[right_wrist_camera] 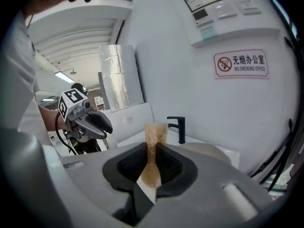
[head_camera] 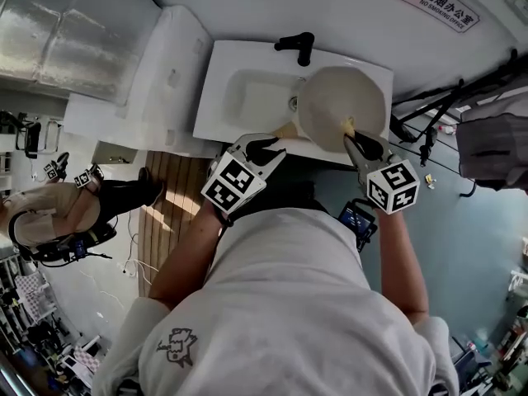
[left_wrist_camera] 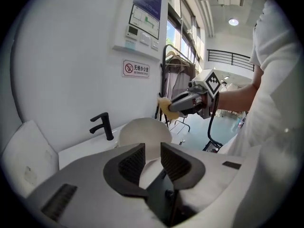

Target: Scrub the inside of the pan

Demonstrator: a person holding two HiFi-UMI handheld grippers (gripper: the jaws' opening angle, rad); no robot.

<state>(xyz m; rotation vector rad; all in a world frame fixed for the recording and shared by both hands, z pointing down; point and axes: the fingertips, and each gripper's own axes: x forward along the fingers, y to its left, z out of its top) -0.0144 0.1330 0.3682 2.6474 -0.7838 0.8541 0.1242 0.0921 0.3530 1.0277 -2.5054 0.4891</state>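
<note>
A cream round pan (head_camera: 342, 106) rests tilted at the right end of the white sink (head_camera: 235, 64), below the black faucet (head_camera: 299, 46). My right gripper (head_camera: 356, 137) hovers at the pan's near rim, shut on a thin yellow sponge (head_camera: 350, 127) whose tip sticks out past the jaws (right_wrist_camera: 156, 132). My left gripper (head_camera: 272, 147) hangs near the sink's front edge, left of the pan, jaws parted. In the left gripper view the pan (left_wrist_camera: 142, 129) stands just beyond that gripper (left_wrist_camera: 152, 161), and only white surface shows through the gap. A tan piece (head_camera: 286, 130) lies by the pan's left edge.
A white cabinet (head_camera: 165, 64) adjoins the sink on the left, with a wooden slat mat (head_camera: 169, 213) on the floor below. Another person (head_camera: 58, 213) sits at far left. A no-smoking sign (head_camera: 433, 2) and a control panel (left_wrist_camera: 142, 18) hang on the wall. A clothes rack (left_wrist_camera: 178, 77) stands to the right.
</note>
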